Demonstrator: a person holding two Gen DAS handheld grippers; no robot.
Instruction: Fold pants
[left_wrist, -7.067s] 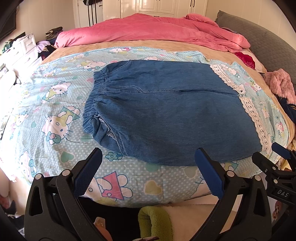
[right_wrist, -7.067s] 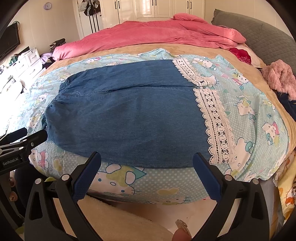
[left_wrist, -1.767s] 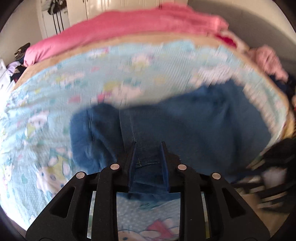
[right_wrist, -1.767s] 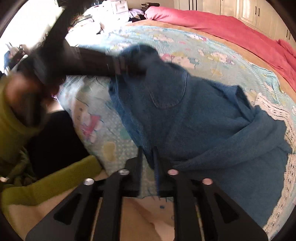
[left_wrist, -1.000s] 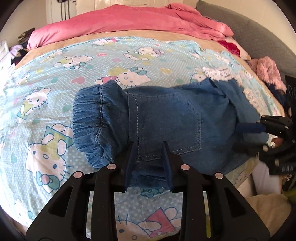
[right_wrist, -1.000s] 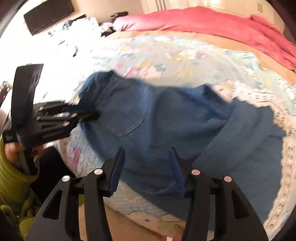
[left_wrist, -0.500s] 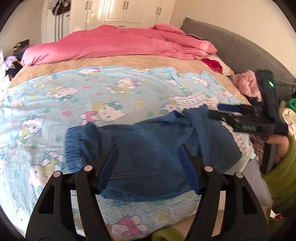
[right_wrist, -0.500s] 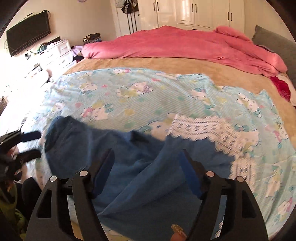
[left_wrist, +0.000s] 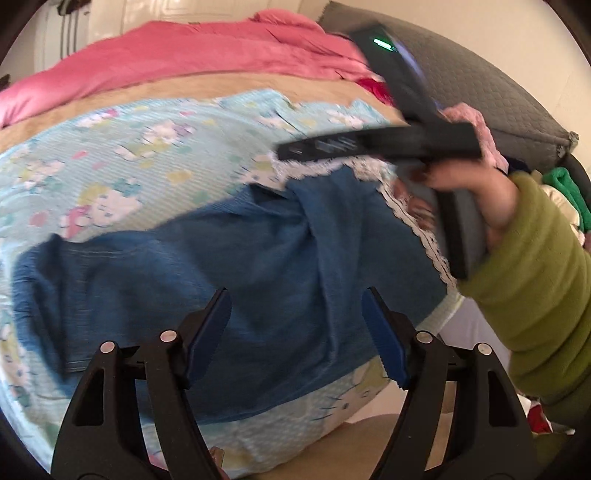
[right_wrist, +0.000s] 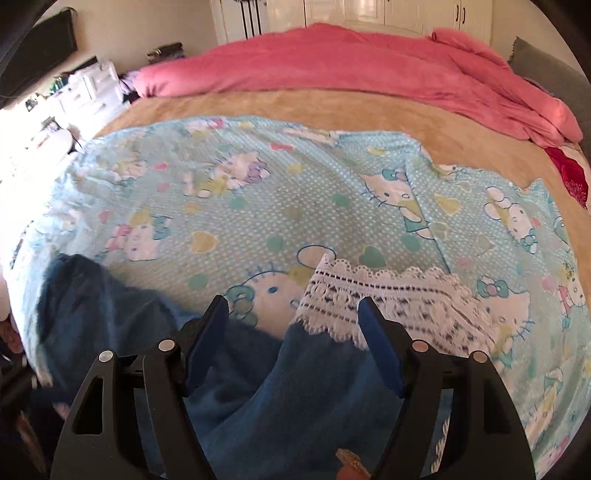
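Holding both sets of jaws wide, we grip nothing. Our left gripper (left_wrist: 297, 332) hangs over the pants (left_wrist: 229, 266), which lie rumpled in a loose heap at the near edge of the bed (left_wrist: 229, 79), waist end to our left, one leg thrown across the other. Our right gripper (right_wrist: 291, 336) hangs over the same denim, and the lace cuff (right_wrist: 388, 299) of one leg shows just beyond its pads, spread on the sheet (right_wrist: 258, 206).

In the left view, the right gripper (left_wrist: 291, 151) and the hand (left_wrist: 480, 195) carrying it cross in front of the cuff end, hiding part of the lace and the pink garment (left_wrist: 476, 129) behind. A green sleeve (left_wrist: 532, 288) fills the right edge. Farther out lie the tan blanket (right_wrist: 295, 103), the pink duvet (right_wrist: 351, 59) across the head of the bed, and the grey cushion (left_wrist: 480, 81) at the right. White drawers (right_wrist: 92, 88) stand to the left of the bed.

Seven seconds ago the pants lay flat and smooth across the sheet. About two seconds ago both jaws were pinched on the denim as we dragged it toward us. A second ago the left alone was clamped near the pocket; now both have let go and the pants sit bunched. The left view is blurred with motion.
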